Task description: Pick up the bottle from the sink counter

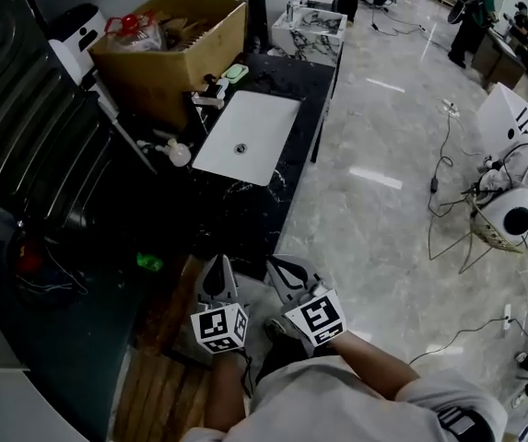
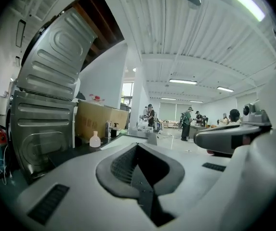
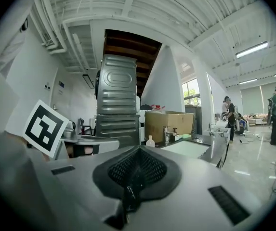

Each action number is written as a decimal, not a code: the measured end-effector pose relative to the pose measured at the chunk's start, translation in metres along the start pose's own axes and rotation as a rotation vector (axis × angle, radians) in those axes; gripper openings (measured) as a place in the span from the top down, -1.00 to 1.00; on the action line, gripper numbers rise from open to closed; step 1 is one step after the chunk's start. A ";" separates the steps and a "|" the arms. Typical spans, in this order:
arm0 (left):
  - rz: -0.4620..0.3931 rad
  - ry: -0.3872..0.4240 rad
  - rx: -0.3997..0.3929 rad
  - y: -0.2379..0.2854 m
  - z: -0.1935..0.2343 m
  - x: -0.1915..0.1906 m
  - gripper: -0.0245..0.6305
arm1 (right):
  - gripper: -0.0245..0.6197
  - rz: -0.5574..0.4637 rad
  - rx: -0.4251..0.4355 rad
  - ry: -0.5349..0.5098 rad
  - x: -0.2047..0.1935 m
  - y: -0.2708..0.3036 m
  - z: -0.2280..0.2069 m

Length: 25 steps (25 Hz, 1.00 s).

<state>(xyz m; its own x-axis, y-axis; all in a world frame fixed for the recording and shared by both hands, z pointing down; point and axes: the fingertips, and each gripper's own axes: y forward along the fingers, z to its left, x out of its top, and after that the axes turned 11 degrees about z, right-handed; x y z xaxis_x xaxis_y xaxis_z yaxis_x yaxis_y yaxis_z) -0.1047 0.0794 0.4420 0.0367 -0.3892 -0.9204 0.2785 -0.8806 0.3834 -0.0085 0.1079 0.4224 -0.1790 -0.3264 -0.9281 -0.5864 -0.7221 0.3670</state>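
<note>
Head view: left gripper (image 1: 217, 274) and right gripper (image 1: 287, 277) side by side at 6 o'clock, well apart from the bottle (image 1: 177, 154). Bottle stands upright on the dark counter (image 1: 245, 212), just beside the white sink (image 1: 250, 136) at its 9 o'clock; box (image 1: 167, 72) at bottle's 12 o'clock. Left gripper view: jaws together, nothing between; bottle far off at 10 o'clock. Right gripper view: jaws together, empty; bottle at 12 o'clock beyond the tips
</note>
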 end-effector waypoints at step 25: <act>0.042 0.025 0.037 0.099 -0.022 0.036 0.89 | 0.90 -0.023 0.033 0.077 0.006 0.012 -0.093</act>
<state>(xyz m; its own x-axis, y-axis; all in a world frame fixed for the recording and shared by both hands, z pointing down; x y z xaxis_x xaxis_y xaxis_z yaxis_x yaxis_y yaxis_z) -0.0552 -0.0159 0.4449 0.0716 -0.4192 -0.9050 0.2406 -0.8733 0.4236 0.0573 0.0408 0.4269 -0.1048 -0.3567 -0.9283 -0.6159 -0.7096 0.3422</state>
